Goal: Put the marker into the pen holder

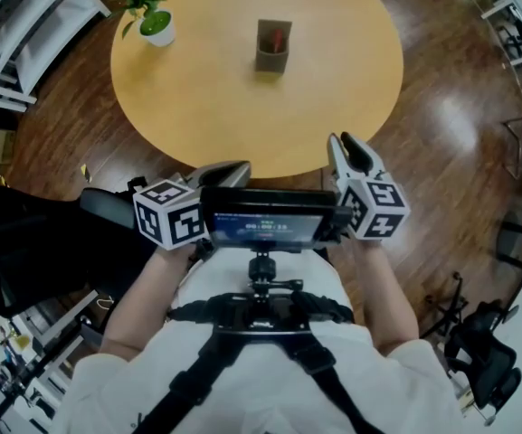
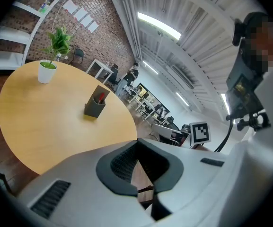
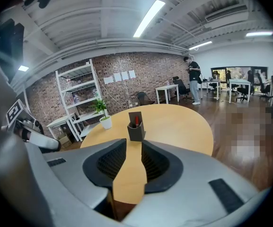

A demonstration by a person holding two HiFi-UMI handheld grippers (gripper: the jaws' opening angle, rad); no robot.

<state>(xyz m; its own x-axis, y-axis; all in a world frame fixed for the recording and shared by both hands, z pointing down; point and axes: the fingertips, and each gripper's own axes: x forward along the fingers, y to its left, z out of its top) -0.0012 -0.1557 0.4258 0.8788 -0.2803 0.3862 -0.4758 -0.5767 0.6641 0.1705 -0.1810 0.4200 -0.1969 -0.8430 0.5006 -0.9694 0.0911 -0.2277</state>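
A dark grey pen holder (image 1: pixel 273 51) stands upright on the far middle of the round wooden table (image 1: pixel 333 89), with a red marker (image 1: pixel 278 37) sticking up inside it. The holder (image 2: pixel 94 107) and marker (image 2: pixel 101 97) also show in the left gripper view, and the holder (image 3: pixel 136 131) and marker (image 3: pixel 136 121) in the right gripper view. Both grippers hang at the table's near edge, far from the holder. My left gripper (image 1: pixel 238 165) is shut and empty, its tips touching. My right gripper (image 1: pixel 340 143) is open by a narrow gap with nothing in it.
A small potted plant (image 1: pixel 156 21) stands at the table's far left. White shelving (image 1: pixel 16 25) is off the table's left, and a black chair (image 1: pixel 25 242) beside the person. A screen on a chest mount (image 1: pixel 265 224) sits between the grippers. Wooden floor surrounds the table.
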